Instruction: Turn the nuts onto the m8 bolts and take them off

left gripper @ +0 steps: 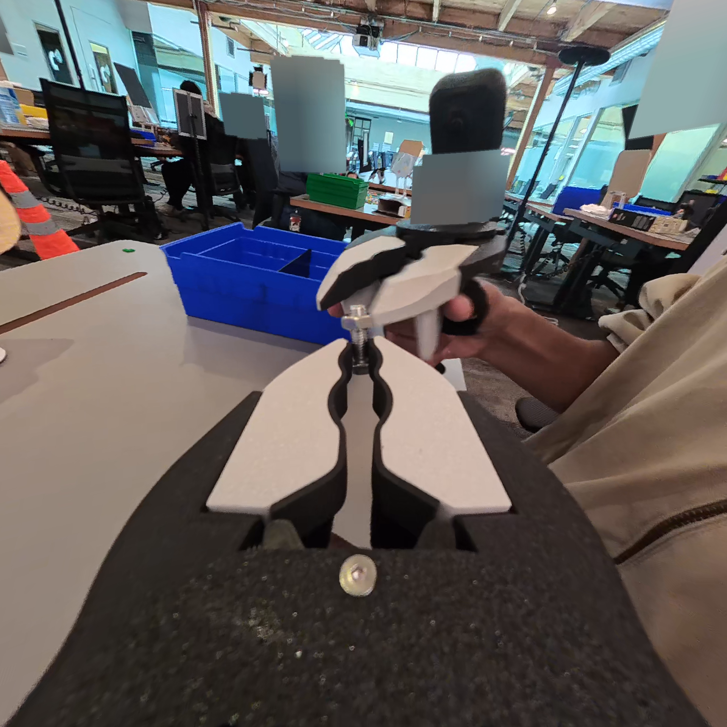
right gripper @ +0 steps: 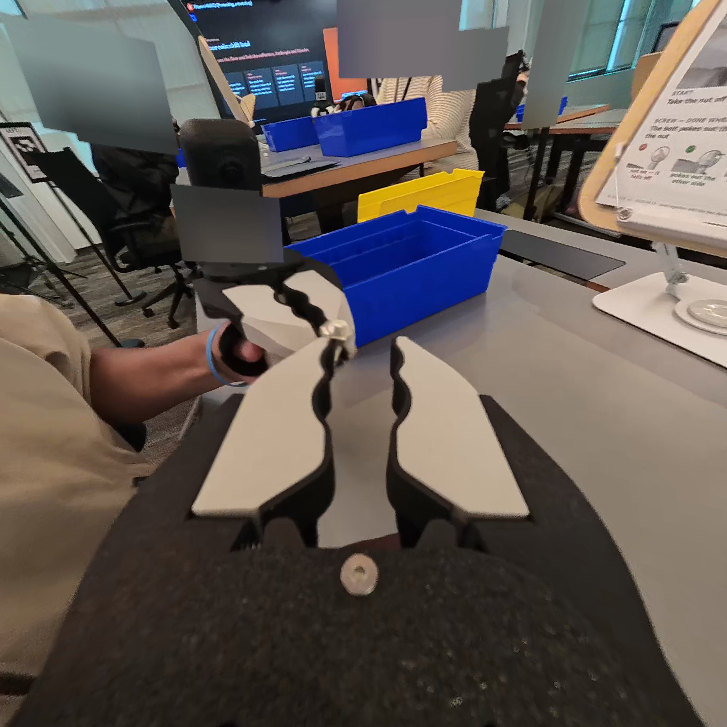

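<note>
The bolt stands nearly upright above the grey table, its lower end pinched between the tips of my left gripper, whose fingers are drawn in tight around the threaded shank. A silver nut sits on the upper part of the bolt, with a short stub of thread poking out above it. My right gripper comes in from above and to the right, tilted down, and its tips bracket that nut; in the left wrist view they look close on it, but in the right wrist view my right gripper has its fingers spread apart, with only the left-hand tip lying against the bolt just under the nut, so I am not clamping anything there. In that same view my left gripper reaches in from the left, pressed together on the bolt. Just behind the bolt sits an open blue bin on the table, and behind it a yellow bin. To the right stands a paper instruction sheet on a white stand. An orange traffic cone stands off the far left edge.
</note>
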The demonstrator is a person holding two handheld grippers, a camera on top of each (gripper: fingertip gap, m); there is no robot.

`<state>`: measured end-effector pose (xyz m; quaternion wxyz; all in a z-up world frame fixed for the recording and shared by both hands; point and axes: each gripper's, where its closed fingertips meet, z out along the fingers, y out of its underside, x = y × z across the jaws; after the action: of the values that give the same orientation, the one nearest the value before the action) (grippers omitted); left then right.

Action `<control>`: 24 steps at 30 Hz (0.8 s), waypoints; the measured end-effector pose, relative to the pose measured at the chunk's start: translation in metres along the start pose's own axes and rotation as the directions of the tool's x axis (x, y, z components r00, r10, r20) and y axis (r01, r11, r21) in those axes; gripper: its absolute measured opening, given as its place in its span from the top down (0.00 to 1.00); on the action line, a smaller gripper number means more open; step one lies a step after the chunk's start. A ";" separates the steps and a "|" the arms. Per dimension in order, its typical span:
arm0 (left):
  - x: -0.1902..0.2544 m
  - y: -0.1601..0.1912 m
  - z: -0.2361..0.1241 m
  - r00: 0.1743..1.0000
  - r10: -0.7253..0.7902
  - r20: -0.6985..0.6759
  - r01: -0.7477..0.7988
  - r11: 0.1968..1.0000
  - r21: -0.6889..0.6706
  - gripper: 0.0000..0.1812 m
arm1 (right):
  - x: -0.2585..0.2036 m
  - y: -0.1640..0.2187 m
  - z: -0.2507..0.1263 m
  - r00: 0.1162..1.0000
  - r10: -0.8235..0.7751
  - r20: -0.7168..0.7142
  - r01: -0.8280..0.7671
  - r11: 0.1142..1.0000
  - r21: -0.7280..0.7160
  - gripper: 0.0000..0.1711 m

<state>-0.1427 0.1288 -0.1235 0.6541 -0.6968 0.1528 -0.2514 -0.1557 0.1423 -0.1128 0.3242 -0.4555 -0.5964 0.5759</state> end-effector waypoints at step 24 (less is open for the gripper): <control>-0.001 0.003 0.001 0.998 -0.053 -0.025 0.053 0.999 -0.002 0.96 | -0.010 -0.005 0.001 0.999 -0.016 0.047 0.016 1.000 0.011 0.83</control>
<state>-0.1426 0.1296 -0.1269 0.6447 -0.6980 0.1426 -0.2770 -0.1533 0.1329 -0.1066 0.3170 -0.4353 -0.6045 0.5871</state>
